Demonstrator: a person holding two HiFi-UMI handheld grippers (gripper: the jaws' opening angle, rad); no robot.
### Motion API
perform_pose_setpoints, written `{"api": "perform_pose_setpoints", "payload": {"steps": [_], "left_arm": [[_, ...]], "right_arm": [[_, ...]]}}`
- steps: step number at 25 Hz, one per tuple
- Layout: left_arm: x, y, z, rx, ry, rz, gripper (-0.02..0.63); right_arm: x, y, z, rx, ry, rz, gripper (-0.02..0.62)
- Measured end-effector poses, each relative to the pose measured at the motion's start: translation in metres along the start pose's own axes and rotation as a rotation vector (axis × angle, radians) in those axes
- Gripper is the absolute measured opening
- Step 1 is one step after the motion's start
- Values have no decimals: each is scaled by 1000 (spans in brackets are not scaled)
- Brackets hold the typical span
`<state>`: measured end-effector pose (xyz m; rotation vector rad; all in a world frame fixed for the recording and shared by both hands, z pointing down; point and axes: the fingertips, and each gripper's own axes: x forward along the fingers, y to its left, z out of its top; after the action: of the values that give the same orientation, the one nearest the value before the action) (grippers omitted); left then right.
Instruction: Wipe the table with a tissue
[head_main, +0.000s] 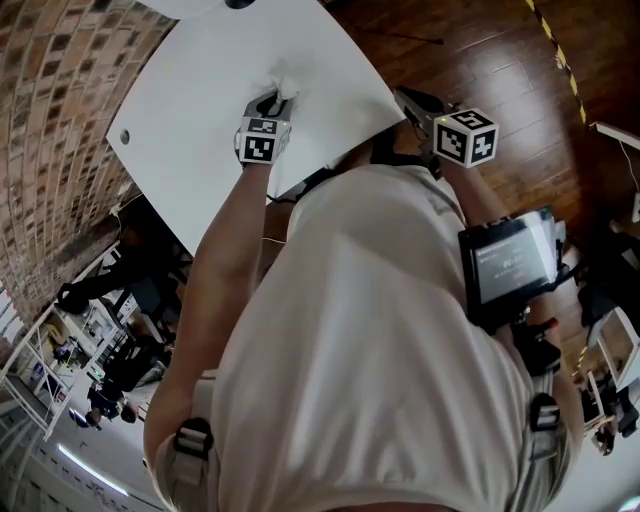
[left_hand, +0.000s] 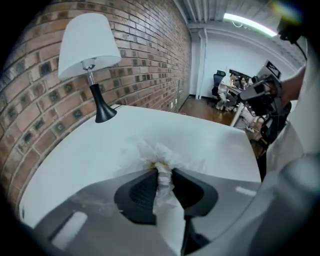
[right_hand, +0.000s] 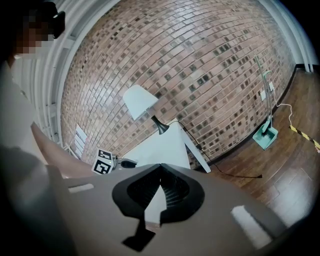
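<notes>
Tissue (left_hand: 150, 156) is pressing on the white table (left_hand: 210, 137), your left gripper (left_hand: 161, 171) pinching it tight, right gripper (right_hand: 160, 167) closed, empty. You're risking tearing it or dragging it free by pressing hard.

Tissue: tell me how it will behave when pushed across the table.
Probably floppy: the tissue is crumpled and bunches where the left tool pinches it. Likely very light, so it should follow the tool without resistance. It may slide easily over the smooth white table, yet could tear or wad further if pressed hard.
</notes>
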<state>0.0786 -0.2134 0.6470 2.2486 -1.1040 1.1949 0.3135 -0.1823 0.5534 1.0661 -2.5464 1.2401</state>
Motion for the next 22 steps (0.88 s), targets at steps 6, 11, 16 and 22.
{"api": "perform_pose_setpoints", "payload": {"steps": [6,11,16,22], "left_arm": [[27,-38,43,53,-31,-66,90],[25,-106,43,204,10,-246,91],[4,-126,19,133,57,-358,90],[-41,-76,-17,-269,-99,-202,91]], "right_arm": [[-4,-4,2,7,7,-10,8],[-4,-2,3,-3,4,-12,8],[0,5,4,-21,17,9,8],[25,24,-3,-70,80,56,8]]}}
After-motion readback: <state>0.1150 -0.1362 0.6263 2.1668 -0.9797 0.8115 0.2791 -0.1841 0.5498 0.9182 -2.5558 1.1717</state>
